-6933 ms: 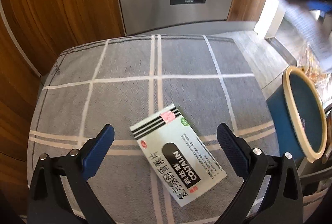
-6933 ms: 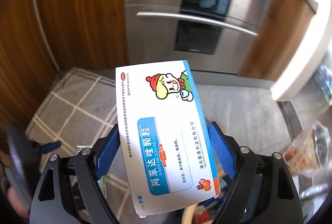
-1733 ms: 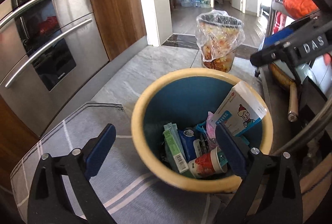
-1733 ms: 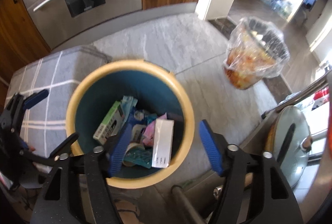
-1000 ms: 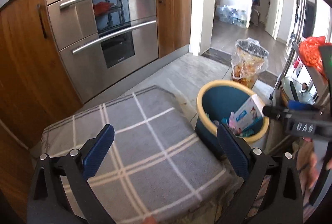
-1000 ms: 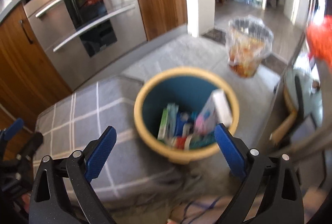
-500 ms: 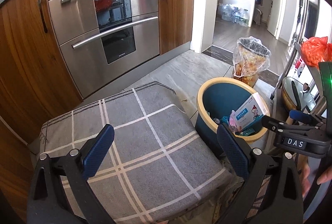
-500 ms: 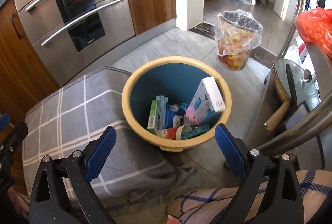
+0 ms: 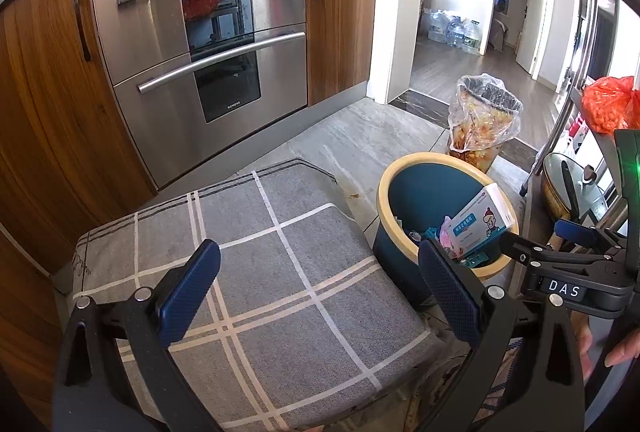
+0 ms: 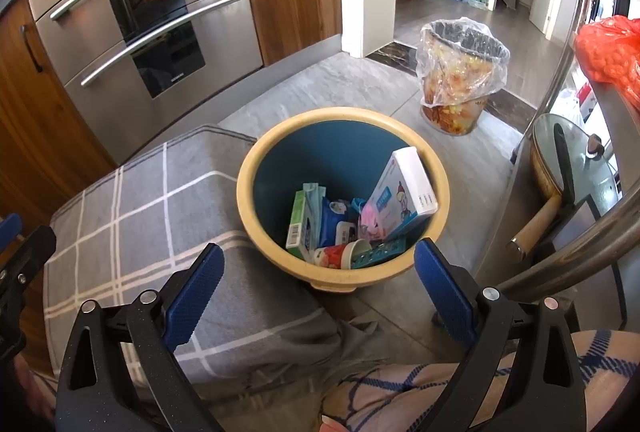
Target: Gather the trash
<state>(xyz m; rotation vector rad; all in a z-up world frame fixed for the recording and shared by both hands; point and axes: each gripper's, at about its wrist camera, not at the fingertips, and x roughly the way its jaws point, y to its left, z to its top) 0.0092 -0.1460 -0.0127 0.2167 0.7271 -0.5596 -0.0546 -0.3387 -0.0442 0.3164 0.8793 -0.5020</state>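
Both claws hang spread wide and empty: the left gripper (image 9: 318, 286) over the bare grey checked cushion (image 9: 256, 272), the right gripper (image 10: 316, 288) near the blue bin (image 10: 340, 120). Trash lies in that bin, right of the cushion. Its white medicine box (image 10: 404, 192), leaning on the right wall, looks light, stiff yet crushable, best pinched across its flat faces.

Print on white box (image 10: 404, 192) in bin (image 10: 276, 148) too small to read. Lower trash buried beneath box. Left claw (image 10: 16, 252) cut off by right view's edge.
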